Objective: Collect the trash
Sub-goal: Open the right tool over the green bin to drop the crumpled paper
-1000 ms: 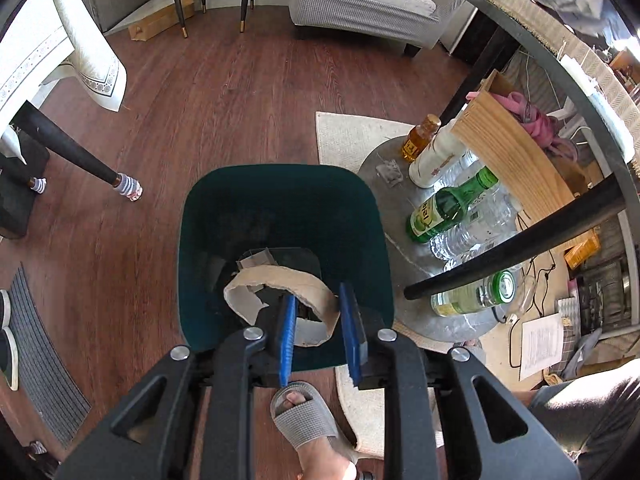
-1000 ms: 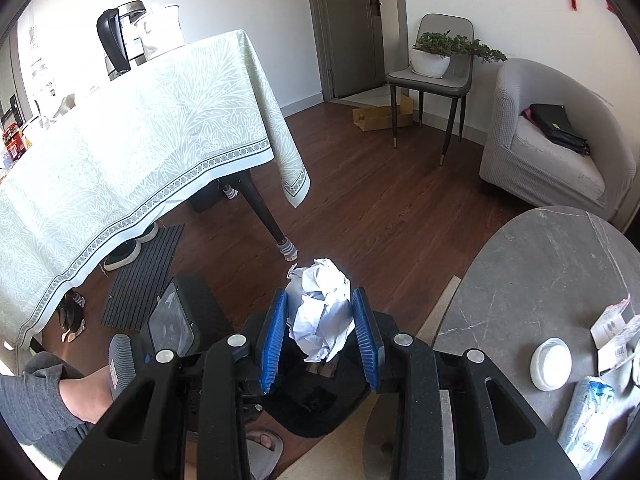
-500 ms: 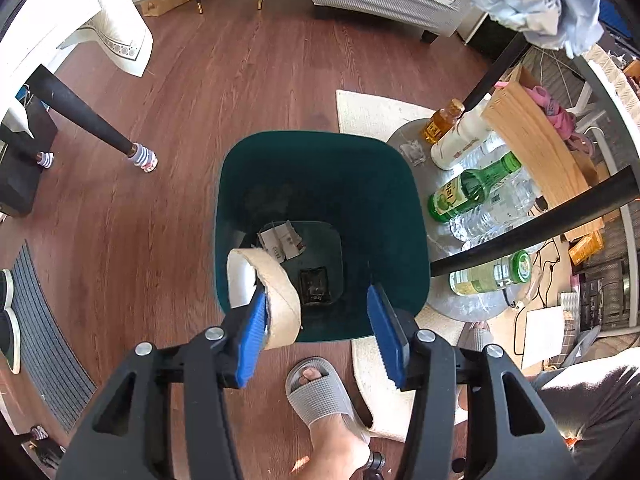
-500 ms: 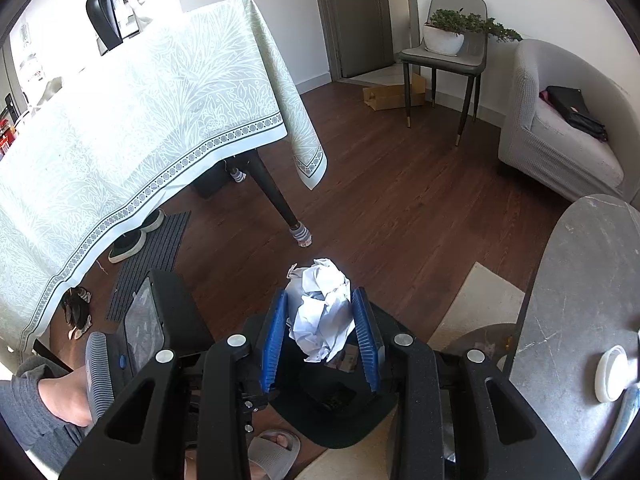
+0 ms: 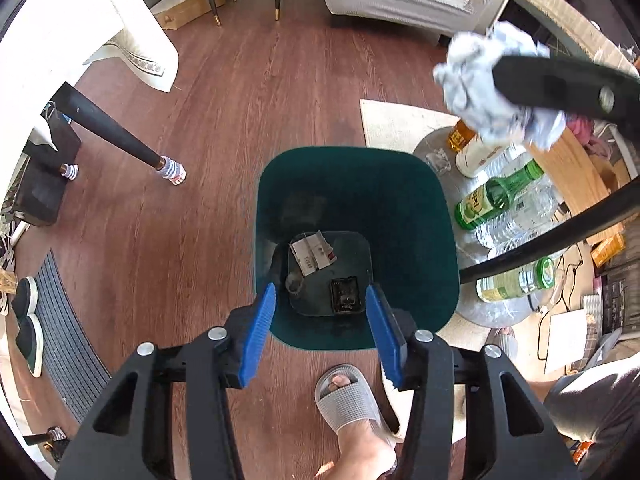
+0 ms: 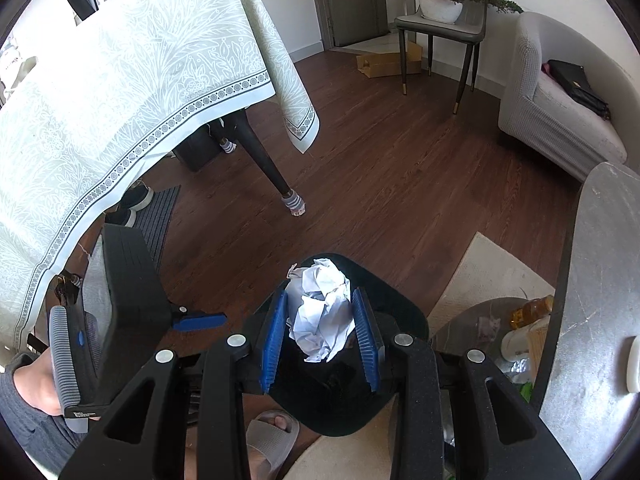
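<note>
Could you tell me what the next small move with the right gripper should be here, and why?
Probably bring the right gripper further over the dark green plastic bin and then open it. Its blue pads are clamped on the crumpled white paper ball, which from the left wrist view hangs beyond the bin's far right corner, not over the opening. The left gripper is open and empty above the bin.

A green glass bottle (image 5: 496, 196) lies among clear plastic bottles (image 5: 516, 216) on a low round table (image 5: 492, 312), with an orange-capped bottle (image 5: 458, 136) just behind. Across the wooden floor (image 6: 400, 184), a potted plant (image 6: 442, 2) sits on a grey chair (image 6: 444, 28). A black bag (image 6: 576, 84) rests on the pale armchair (image 6: 560, 120).
</note>
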The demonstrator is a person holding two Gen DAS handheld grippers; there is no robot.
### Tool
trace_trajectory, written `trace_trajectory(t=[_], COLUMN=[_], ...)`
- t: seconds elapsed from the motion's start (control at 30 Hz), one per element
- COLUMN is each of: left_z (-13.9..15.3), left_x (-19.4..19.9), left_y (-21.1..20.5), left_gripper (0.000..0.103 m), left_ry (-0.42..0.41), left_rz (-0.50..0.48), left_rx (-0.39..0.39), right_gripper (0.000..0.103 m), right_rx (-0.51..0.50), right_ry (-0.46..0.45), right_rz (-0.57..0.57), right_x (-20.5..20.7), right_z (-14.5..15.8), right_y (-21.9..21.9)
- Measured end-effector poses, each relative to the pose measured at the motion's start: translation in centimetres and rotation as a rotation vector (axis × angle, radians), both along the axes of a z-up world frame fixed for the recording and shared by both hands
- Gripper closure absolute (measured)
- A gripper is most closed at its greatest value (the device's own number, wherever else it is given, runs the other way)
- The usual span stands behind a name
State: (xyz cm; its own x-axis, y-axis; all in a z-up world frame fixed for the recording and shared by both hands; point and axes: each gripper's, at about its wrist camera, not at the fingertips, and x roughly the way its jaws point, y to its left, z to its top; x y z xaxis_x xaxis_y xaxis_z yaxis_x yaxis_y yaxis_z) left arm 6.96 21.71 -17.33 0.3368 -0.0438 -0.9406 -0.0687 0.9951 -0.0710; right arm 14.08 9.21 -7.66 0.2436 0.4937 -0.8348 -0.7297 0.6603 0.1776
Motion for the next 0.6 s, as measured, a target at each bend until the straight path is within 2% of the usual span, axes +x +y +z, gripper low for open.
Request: trace_trajectory(t=[0.17, 0.27, 0.43, 0.6], left_z=[3.3, 5.6, 9.1, 11.3], left_x=[-0.1, 0.0, -0.1, 0.2], left_y=[2.1, 2.7, 2.5, 1.8], left_gripper=[0.073, 0.081, 0.084, 0.085], left_ry=[-0.101, -0.175, -0.295, -0.353], left_rz=[0.085, 0.116, 0.132, 0.134], left_rx=[-0.026, -0.041, -0.075, -0.107], right_gripper=[0.069, 0.069, 0.068, 0.065], right_rx=[-0.051, -0.074, -0.122, -0.194], right_ry=[0.032, 0.043, 0.067, 0.1], right_rz=[0.023, 0.041, 0.066, 0.099], right_x=[-0.9, -1.3, -1.8, -2.4], right_z=[-2.0, -2.8, -4.9, -7.7], right_y=[0.6, 1.0, 1.7, 2.6])
